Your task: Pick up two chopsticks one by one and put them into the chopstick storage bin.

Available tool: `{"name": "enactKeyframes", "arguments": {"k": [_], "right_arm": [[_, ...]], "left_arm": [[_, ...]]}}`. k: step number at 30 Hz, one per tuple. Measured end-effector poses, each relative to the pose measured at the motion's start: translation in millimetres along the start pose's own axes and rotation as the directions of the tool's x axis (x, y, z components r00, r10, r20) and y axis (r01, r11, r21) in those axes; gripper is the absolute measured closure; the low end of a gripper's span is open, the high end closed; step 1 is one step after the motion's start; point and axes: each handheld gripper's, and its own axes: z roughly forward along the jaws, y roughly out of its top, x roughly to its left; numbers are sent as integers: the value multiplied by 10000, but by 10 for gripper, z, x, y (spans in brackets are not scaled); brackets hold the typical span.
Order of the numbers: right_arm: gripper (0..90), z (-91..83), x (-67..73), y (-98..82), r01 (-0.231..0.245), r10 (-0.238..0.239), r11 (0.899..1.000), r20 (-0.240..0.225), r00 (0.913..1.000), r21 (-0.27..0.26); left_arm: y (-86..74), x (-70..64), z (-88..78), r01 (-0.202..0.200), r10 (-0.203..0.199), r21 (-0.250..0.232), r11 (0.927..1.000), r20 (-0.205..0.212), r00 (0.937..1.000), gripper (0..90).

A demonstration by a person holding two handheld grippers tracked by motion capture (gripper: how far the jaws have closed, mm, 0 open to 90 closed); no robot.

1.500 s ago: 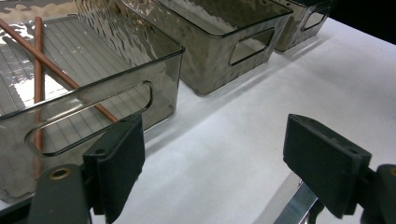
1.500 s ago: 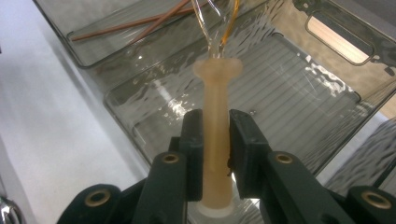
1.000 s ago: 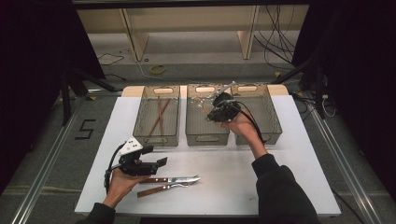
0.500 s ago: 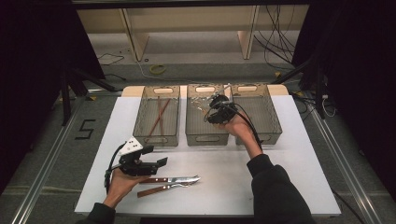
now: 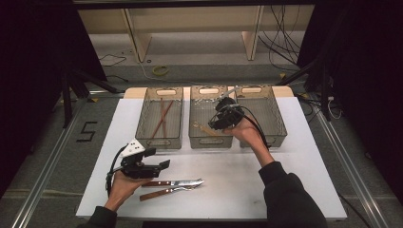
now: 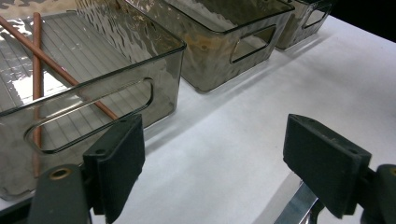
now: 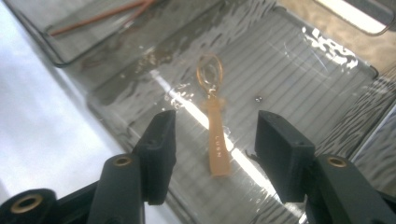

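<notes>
1. High view first: the right gripper (image 5: 216,121) hangs over the middle smoky clear plastic bin (image 5: 210,140), where a small amber plastic spoon (image 5: 205,128) lies. The left gripper (image 5: 159,166) waits low beside two wooden-handled steel knives (image 5: 172,186), likely next in line. Brown chopsticks (image 5: 162,117) lie crossed in the left bin (image 5: 158,140).
2. Left gripper view: jaws wide apart, holding nothing, bare white table (image 6: 261,112) between them.
3. Right gripper view: jaws have just been opening, nothing gripped; the spoon rests on the bin floor below them, apparently just released.
</notes>
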Motion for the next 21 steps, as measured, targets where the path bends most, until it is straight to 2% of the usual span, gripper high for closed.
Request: {"name": "enactKeyframes", "arguments": {"k": [5,7,16,21], "right_arm": [[454,-149,82,-72,142,-155,9988,-259,9995,-466],[447,-188,115,-111,273,-288,9985,-304,9991,-480],[401,-381,153,-289,164,-201,9967,-458,9987,-801],[375,-501,200,-435,126,-208,9920,-648,9977,-1254]], "left_arm": [[11,2,-4,-79,79,42,10000,-22,10000,200],[15,1,-8,-87,87,36,10000,-9,10000,200],[41,15,-16,-101,101,170,9998,41,9999,200],[79,7,-29,-187,182,339,9992,157,9997,202]]}}
